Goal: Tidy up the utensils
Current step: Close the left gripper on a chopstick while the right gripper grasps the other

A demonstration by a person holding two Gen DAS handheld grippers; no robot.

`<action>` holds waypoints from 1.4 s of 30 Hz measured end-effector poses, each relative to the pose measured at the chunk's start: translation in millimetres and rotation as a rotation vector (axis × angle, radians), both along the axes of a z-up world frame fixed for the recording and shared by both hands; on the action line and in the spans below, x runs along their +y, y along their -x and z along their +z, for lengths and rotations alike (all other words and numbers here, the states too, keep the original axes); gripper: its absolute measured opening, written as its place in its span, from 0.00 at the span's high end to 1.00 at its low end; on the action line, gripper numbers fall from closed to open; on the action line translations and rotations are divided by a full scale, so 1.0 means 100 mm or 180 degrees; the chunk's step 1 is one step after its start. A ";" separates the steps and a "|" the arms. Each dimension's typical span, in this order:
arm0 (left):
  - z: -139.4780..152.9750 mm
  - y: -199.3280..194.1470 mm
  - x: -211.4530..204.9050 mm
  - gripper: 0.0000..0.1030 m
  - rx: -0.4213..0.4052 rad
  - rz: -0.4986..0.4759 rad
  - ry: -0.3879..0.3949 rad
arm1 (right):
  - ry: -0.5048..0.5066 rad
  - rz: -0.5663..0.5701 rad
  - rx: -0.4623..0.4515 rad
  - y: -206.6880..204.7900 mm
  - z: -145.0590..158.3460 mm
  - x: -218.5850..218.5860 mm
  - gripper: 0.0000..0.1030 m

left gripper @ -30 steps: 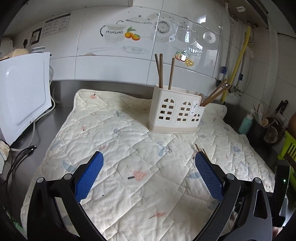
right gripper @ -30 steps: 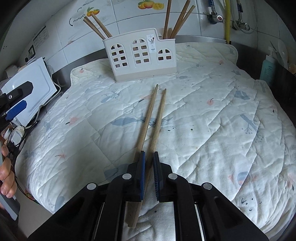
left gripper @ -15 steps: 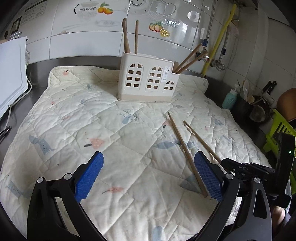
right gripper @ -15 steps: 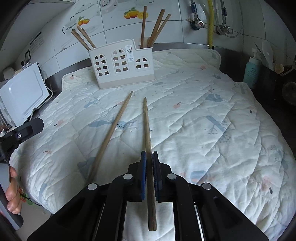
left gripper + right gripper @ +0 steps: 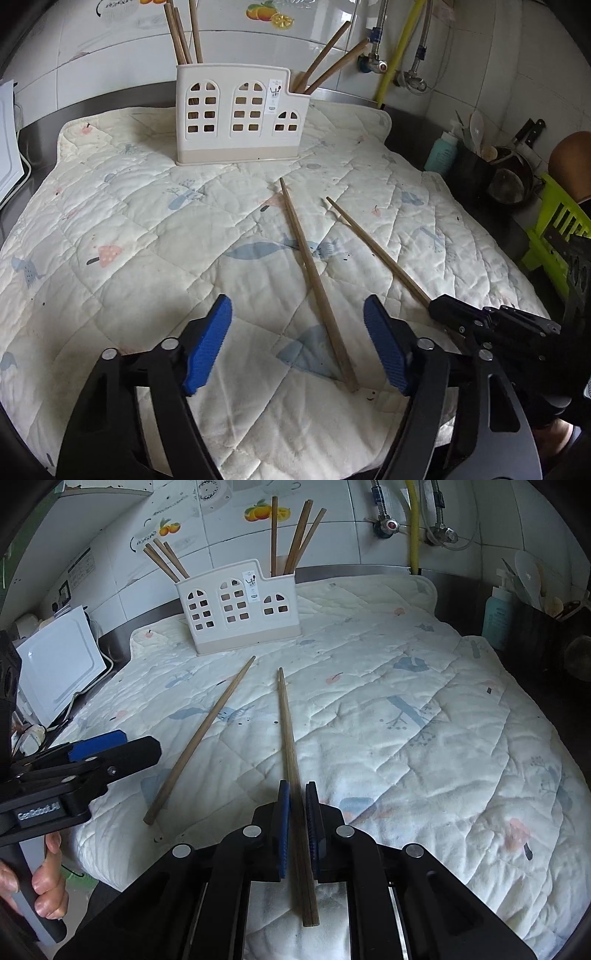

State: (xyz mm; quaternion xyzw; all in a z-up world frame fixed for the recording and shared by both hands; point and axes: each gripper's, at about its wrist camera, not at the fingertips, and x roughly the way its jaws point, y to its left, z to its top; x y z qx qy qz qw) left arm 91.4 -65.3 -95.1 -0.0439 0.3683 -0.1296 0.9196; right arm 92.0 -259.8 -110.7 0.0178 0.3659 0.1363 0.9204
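A white utensil holder (image 5: 242, 114) (image 5: 238, 607) with arched cut-outs stands at the back of a quilted mat and holds several wooden chopsticks. My right gripper (image 5: 297, 805) is shut on one wooden chopstick (image 5: 287, 731), which points toward the holder; it shows in the left wrist view (image 5: 376, 247). A second chopstick (image 5: 314, 273) (image 5: 201, 734) lies loose on the mat. My left gripper (image 5: 297, 321) is open and empty, with the loose chopstick's near end between its fingers; it shows at the left of the right wrist view (image 5: 96, 746).
The quilted mat (image 5: 129, 229) covers a steel counter. A white appliance (image 5: 57, 672) with cables stands at the left. A teal bottle (image 5: 496, 614), a dark utensil pot (image 5: 476, 173) and a green rack (image 5: 557, 225) stand at the right. Pipes run up the tiled wall.
My right gripper has lifted one chopstick away from the other. My left gripper has moved right and forward to the loose chopstick, with its jaws narrowed but still open.
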 end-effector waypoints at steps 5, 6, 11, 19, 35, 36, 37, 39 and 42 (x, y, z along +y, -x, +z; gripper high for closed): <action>-0.05 -0.06 -0.09 0.60 0.0058 -0.0072 0.0009 | -0.0056 0.0007 -0.0011 0.04 -0.01 -0.07 0.92; -0.07 -0.07 -0.12 0.61 0.0085 -0.0099 0.0003 | -0.0068 0.0005 -0.0010 0.04 -0.01 -0.09 0.92; -0.14 -0.14 -0.22 0.67 0.0145 -0.0122 -0.0034 | -0.0110 -0.0004 -0.0016 0.06 -0.02 -0.15 0.91; -0.18 -0.22 -0.28 0.71 0.0146 -0.0104 -0.0070 | -0.0123 0.0003 -0.0023 0.06 -0.04 -0.16 0.91; -0.16 -0.24 -0.20 0.93 0.0124 -0.0060 -0.0193 | -0.0036 -0.0002 -0.0073 0.07 -0.05 -0.12 0.91; -0.16 -0.24 -0.17 0.94 0.0120 -0.0046 -0.0209 | -0.0042 -0.0007 -0.0077 0.07 -0.05 -0.12 0.91; -0.17 -0.23 -0.14 0.94 0.0127 -0.0045 -0.0203 | -0.0051 -0.0012 -0.0077 0.07 -0.06 -0.13 0.91; -0.19 -0.24 -0.11 0.93 0.0180 -0.0107 -0.0126 | -0.0046 -0.0009 -0.0077 0.07 -0.05 -0.12 0.90; -0.19 -0.22 -0.09 0.91 0.0192 -0.0129 -0.0064 | -0.0052 -0.0014 -0.0081 0.07 -0.06 -0.13 0.90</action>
